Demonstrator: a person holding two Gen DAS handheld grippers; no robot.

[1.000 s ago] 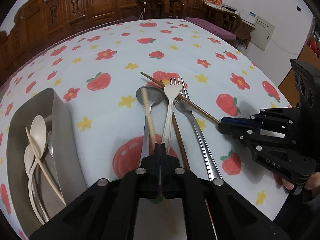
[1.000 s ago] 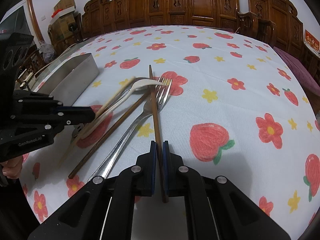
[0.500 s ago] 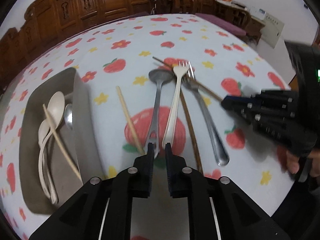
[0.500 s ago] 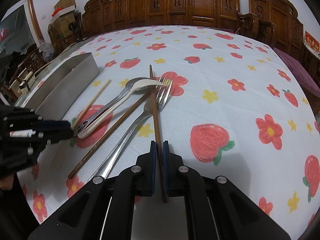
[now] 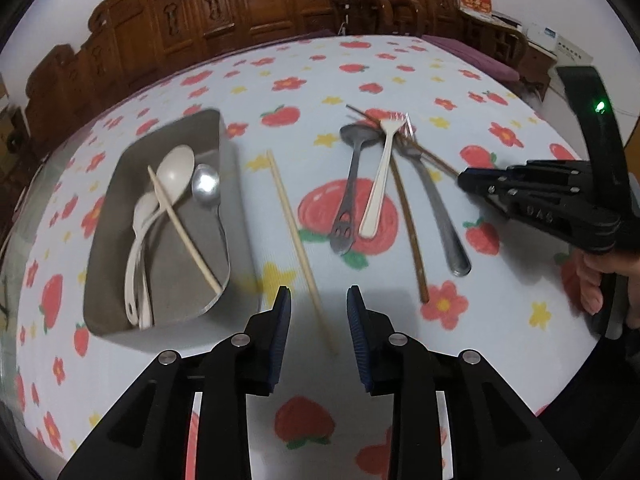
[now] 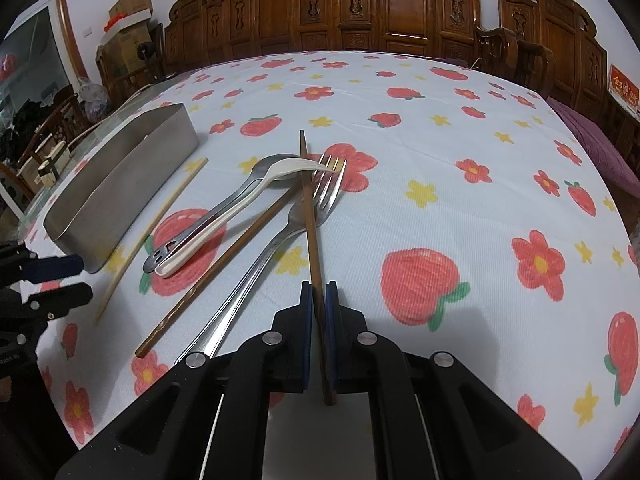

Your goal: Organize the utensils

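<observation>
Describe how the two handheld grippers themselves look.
Both the left gripper and right gripper are matte black, angular linkages with silver pivot bolts and blue ribbed finger pads. The right one bears faint embossed lettering, a lit green LED, and a bare hand on its handle.

I hold the left gripper (image 5: 316, 320) with its jaws apart above a pale chopstick (image 5: 298, 236) lying on the tablecloth (image 5: 400, 80). To its left, the metal tray (image 5: 236, 216) contains white spoons (image 5: 176, 172), a metal spoon (image 5: 205, 188) and another chopstick (image 5: 184, 228). The right gripper (image 5: 466, 180) meets a dark chopstick (image 5: 432, 156).
</observation>
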